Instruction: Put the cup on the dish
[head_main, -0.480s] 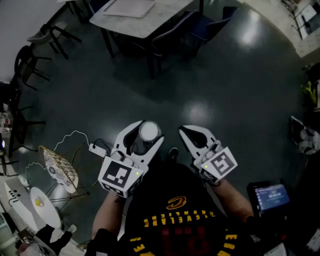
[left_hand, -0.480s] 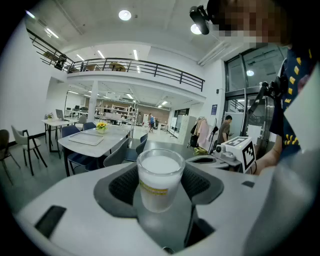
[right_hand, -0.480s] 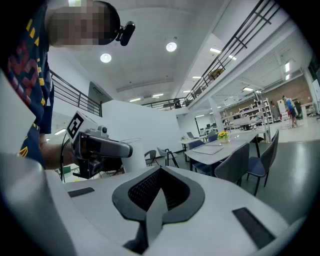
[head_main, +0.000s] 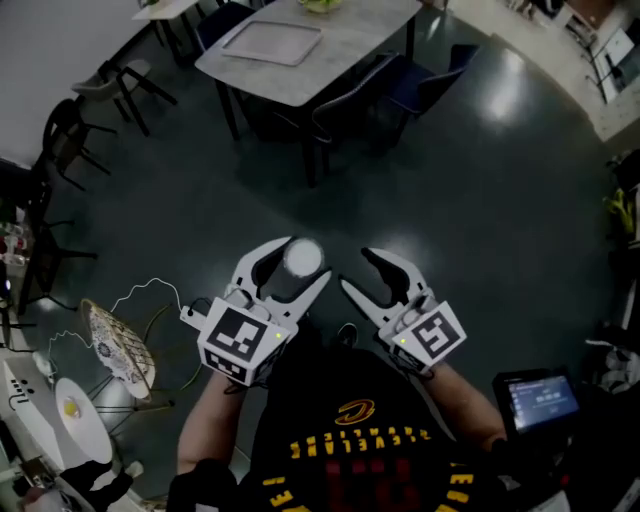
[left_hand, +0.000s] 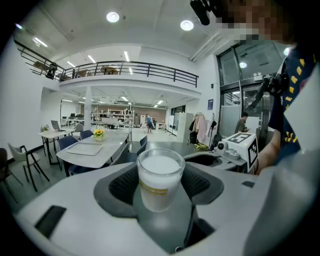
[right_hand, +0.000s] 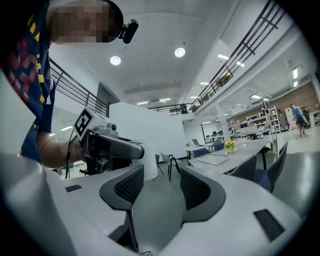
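While no dish can be made out for certain in any view, the cup is held up over the dark floor, well apart from the table. It is pinched upright between the jaws of the left gripper. The jaws are spread wide because the cup is wide. Its frosted wall is pressed from both sides by the ribbed pads, and its rim is held level, presumably so that nothing is tipped and the base can be set down flat.

The right gripper is held just beside the left one, near but not touching. Its jaws stand apart and nothing is seen between them, so it is judged to be left free, perhaps for steadying the dish. Both tools are carried close before the person's torso, which suits carrying rather than placing.

A flat tray lies on the table, with a small pot of yellow flowers beyond it; whether the tray is the intended dish cannot be told. The task is judged to be at its carrying stage: the cup is grasped, and the placing is not yet done. An approach to the table is called for next, with the grip released only once the base rests on a surface.
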